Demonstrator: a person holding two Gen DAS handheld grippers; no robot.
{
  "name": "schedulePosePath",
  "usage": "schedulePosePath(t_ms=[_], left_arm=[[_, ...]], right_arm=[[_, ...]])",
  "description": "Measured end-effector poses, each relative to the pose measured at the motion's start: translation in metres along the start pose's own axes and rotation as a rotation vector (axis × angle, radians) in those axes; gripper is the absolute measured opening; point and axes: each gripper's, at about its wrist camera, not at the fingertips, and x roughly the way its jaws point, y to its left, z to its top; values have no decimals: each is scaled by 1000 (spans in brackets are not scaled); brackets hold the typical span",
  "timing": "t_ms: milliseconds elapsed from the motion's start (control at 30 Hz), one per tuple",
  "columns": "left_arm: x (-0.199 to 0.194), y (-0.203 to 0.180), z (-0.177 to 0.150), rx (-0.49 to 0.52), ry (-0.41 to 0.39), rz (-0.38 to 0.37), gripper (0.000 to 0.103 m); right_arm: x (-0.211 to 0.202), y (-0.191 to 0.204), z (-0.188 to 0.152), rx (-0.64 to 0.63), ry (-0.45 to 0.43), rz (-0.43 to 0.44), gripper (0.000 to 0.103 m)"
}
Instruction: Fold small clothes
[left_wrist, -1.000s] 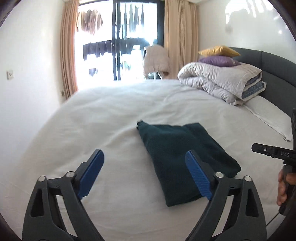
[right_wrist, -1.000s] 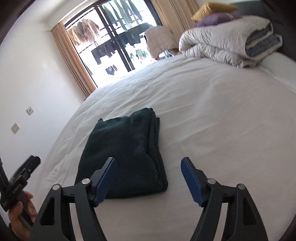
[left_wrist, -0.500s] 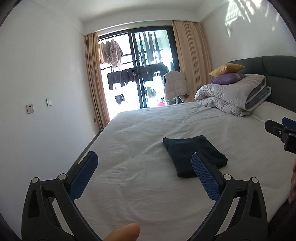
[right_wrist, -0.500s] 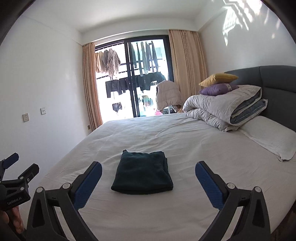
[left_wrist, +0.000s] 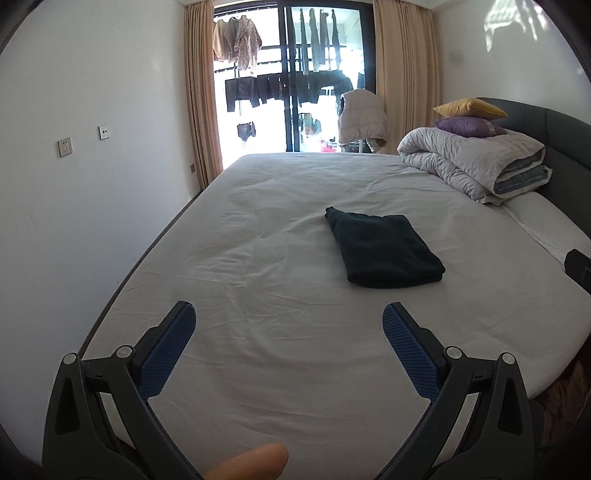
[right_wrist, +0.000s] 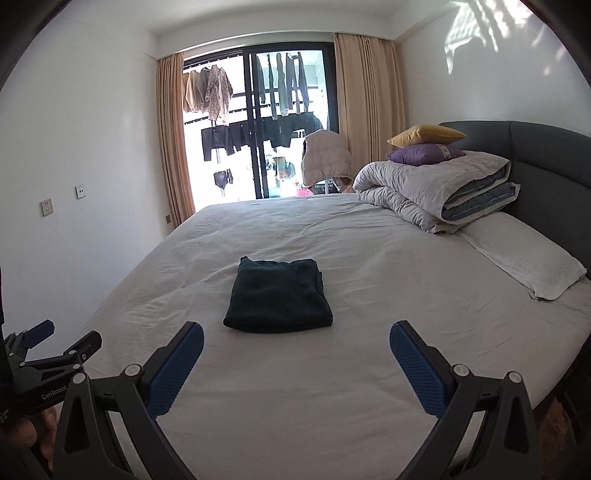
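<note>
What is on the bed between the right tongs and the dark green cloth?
Nothing but bare white bedsheet. In the right wrist view, the open right tongs face the folded dark green fleece cloth, with only wrinkled sheet between them.

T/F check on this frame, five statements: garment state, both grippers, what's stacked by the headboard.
1. The dark green garment lies folded flat on the bed sheet. True.
2. The right gripper is shut on the garment. False: its jaws stand wide open and empty, short of the garment.
3. The left gripper is open and holds nothing. True.
4. The purple cushion sits on top of the yellow cushion. False: yellow is on top of purple.
5. Both cushions rest on the folded duvet. True.
</note>
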Motion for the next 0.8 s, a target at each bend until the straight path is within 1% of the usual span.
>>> schedulePosePath(t_ms=[67,200,300,500,667,800], left_arm=[[2,-1,-1,-3,14,-9,103],[17,0,4,-15,40,-10,103],[35,0,11,-24,55,-2,103],[46,-4,13,-21,88,1,103],[61,-6,11,-15,119,3,103],[69,-7,12,-18,125,1,103]], right_arm=[[-2,4,2,-15,8,13,103],[2,14,3,-44,63,26,103],[5,17,3,-43,82,33,103],[17,17,-1,-36,122,33,103],[27,13,-6,-16,145,39,103],[29,13,-6,-19,148,34,103]])
